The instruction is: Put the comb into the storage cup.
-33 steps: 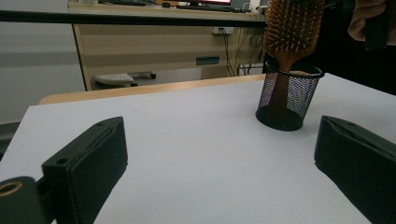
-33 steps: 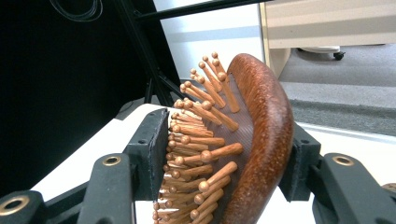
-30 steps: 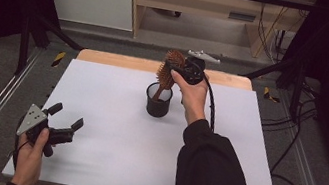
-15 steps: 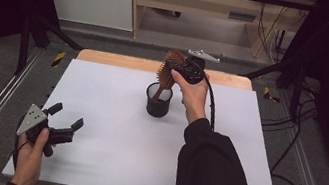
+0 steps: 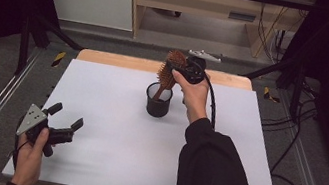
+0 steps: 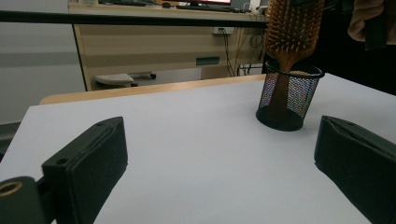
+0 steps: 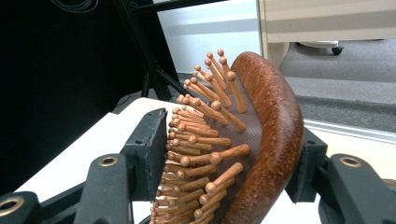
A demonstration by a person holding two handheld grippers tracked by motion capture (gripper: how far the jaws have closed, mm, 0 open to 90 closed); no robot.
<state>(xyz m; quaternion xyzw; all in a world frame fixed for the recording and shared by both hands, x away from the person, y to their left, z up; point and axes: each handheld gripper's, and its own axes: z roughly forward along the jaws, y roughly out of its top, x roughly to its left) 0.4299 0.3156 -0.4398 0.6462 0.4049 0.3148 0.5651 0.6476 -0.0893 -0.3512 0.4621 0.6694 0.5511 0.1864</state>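
Standing wooden hairbrush (image 5: pixel 168 70) handle-down in black mesh cup (image 5: pixel 157 105) at upper centre of frame, right gripper (image 5: pixel 182 68) pinching brush head across bristles and back, release left to do, left gripper (image 5: pixel 65 120) spread, idle lower left.

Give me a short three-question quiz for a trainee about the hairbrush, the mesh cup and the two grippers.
1. True or false: the handle of the wooden hairbrush is down inside the black mesh cup.
2. Which gripper has the brush head between its jaws: A the left gripper, or B the right gripper?
3. What does the cup stand on?

Key:
1. True.
2. B; one jaw meets the bristles, the other the wooden back.
3. The white table.
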